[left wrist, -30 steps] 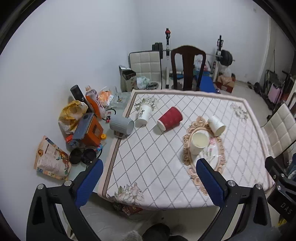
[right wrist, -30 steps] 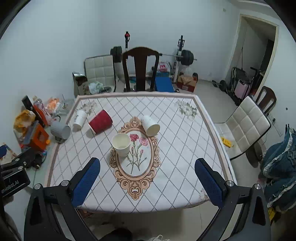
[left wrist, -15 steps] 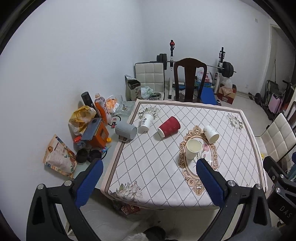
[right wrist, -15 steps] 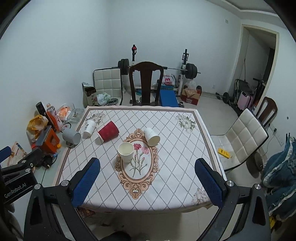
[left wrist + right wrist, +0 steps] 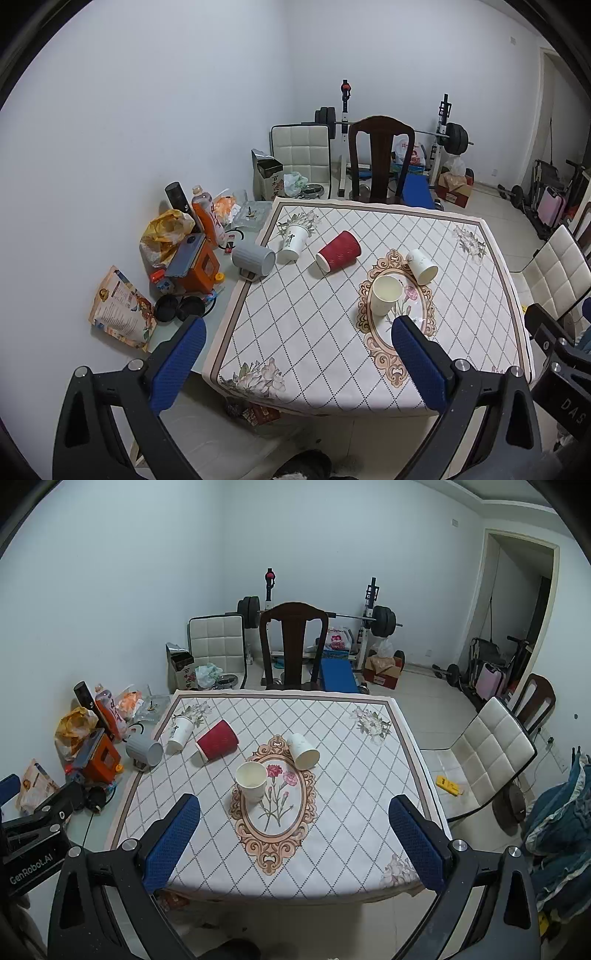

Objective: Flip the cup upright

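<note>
From the left edge of the scene, a grey mug (image 5: 254, 258) is lying on its side just off the bench (image 5: 295, 332), among the clutter on the floor-side surface. On the bench proper, a white printed cup (image 5: 292, 243) is lying tipped near the far left corner, a red ribbed cup (image 5: 339, 252) is resting on its side just beside it with its mouth facing the near left, and a plain paper cup (image 5: 386, 295) is standing upright on the oval flower motif. A second white cup (image 5: 422, 266) is lying on its side at the motif's far right rim.

The left tongs (image 5: 295, 354) are hanging spread wide and empty, well short of the bench. The right tongs (image 5: 295, 834) are likewise gaping wide, carrying nothing, facing the bench centre from its near edge.

Judgement: no cup is being gripped yet; the approach is the step in hand. Which tipped cup is the target cannot be told. To do it well, the operator should be closing the pads across the cup's side wall near mid-height, squeezing lightly since paper crushes, then rotating about the base and setting it down flat before releasing. Rolling on contact is the main risk.
</note>
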The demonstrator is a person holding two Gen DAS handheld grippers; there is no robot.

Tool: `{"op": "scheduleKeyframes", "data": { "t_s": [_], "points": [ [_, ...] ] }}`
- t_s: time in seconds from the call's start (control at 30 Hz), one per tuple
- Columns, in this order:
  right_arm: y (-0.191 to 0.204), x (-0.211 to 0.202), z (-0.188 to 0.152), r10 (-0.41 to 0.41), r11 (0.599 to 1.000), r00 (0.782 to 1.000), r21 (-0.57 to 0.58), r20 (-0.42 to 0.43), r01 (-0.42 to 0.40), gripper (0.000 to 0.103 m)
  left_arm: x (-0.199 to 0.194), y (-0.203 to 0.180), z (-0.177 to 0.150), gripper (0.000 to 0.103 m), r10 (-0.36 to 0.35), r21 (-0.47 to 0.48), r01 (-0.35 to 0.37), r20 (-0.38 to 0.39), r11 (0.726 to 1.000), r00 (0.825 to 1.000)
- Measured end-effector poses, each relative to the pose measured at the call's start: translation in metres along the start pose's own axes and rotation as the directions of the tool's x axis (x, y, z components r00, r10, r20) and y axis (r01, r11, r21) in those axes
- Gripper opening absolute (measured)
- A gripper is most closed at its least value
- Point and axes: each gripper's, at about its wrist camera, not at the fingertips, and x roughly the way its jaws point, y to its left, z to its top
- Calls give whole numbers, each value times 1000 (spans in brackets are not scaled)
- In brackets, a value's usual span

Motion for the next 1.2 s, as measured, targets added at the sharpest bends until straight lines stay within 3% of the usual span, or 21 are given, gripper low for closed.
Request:
{"op": "scheduleKeyframes", "data": {
  "t_s": [1.2],
  "points": [
    [14, 1, -1, 3, 1000, 1000, -9, -18, -3, 103, -1, 3, -12, 103, 9, -10, -10, -12, 1000, 1000]
  ]
}}
